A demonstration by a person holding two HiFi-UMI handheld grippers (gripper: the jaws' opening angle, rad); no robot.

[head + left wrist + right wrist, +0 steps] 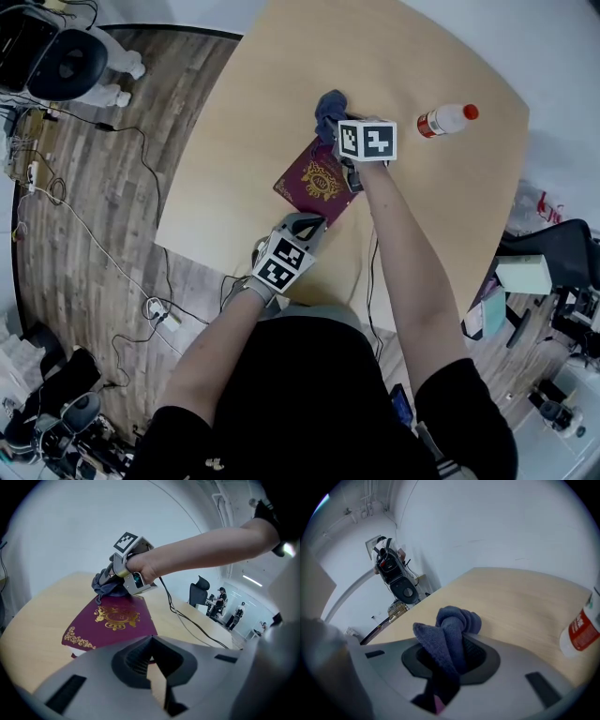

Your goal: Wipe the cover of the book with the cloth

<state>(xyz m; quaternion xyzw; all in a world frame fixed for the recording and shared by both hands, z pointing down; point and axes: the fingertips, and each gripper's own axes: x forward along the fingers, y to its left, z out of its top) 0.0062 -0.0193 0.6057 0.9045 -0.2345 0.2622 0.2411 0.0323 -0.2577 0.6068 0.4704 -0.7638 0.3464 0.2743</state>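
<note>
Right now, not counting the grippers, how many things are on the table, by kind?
book: 1
cloth: 1
bottle: 1
Total: 3

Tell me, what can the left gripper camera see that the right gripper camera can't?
Only the left gripper view shows the dark red book with gold patterns, with the right gripper at its far edge. Only the right gripper view shows the bottle with the red label. Both show the blue cloth squeezed in the right gripper's jaws, and the wooden table.
</note>
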